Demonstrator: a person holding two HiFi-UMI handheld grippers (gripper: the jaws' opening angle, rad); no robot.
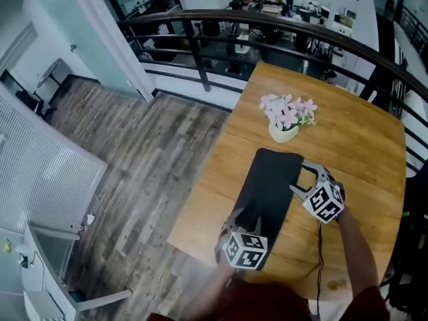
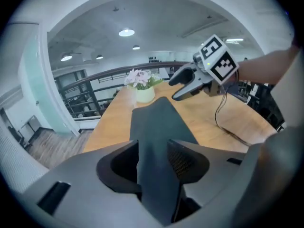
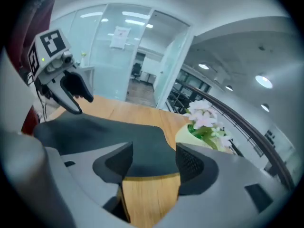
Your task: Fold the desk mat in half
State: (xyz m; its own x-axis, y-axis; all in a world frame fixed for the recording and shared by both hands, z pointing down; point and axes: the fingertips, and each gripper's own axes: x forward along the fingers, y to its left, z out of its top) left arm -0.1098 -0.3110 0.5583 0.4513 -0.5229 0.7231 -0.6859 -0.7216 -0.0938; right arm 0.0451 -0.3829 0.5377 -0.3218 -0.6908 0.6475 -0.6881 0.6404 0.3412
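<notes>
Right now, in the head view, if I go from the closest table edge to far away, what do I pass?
left gripper → mat → flower pot → railing. The right gripper sits alongside the mat, so it is left out.

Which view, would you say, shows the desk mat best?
Head view: nearly the whole desk mat is visible. Left gripper view shows it foreshortened between its jaws; right gripper view, partly behind its jaws.
</notes>
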